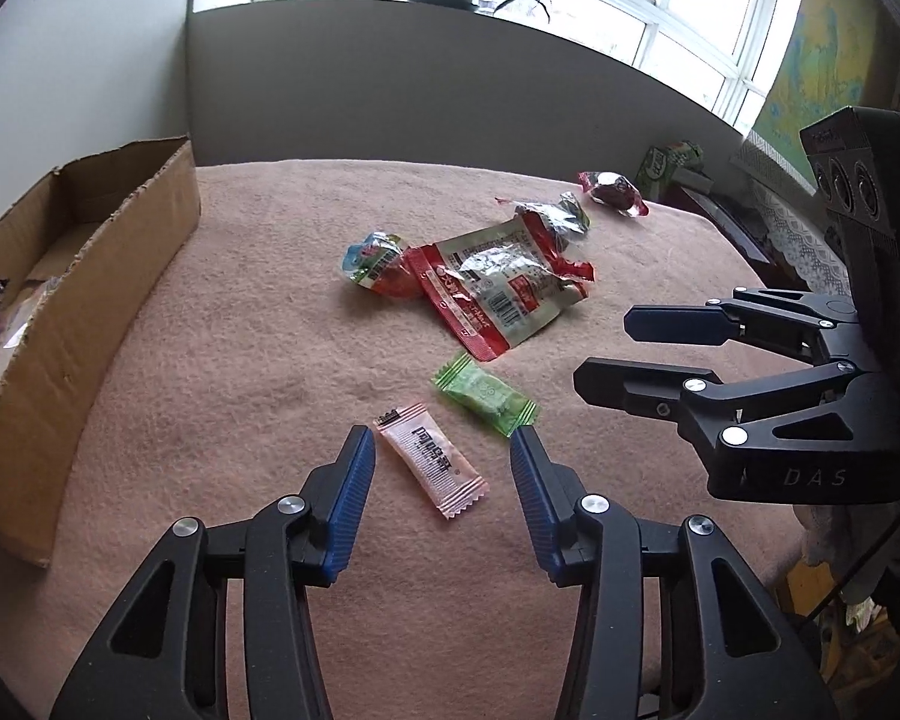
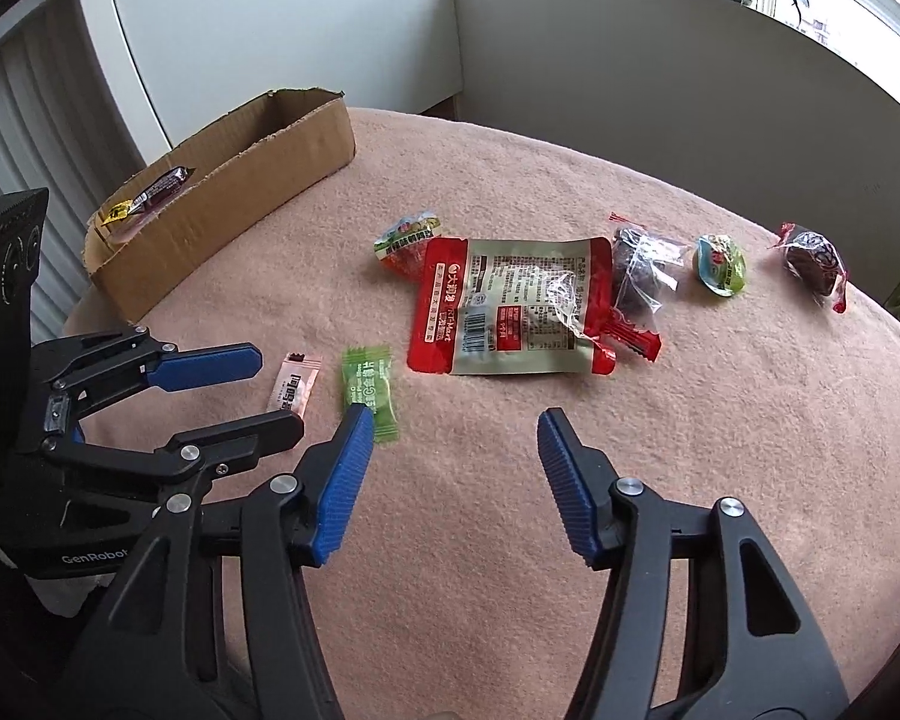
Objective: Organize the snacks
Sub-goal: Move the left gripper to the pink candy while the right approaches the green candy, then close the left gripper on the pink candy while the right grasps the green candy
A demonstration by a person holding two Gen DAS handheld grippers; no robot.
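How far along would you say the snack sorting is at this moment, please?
Early. Done: a dark wrapped bar lies in the cardboard box. In hand: nothing; the open left gripper straddles the pink sachet. Left: the green candy, red-and-white pouch and other snacks.

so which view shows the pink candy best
The left wrist view: the pink candy lies whole and unobstructed between the left gripper's open fingers. In the right wrist view the left gripper's lower finger hides its near end, leaving only the top half visible.
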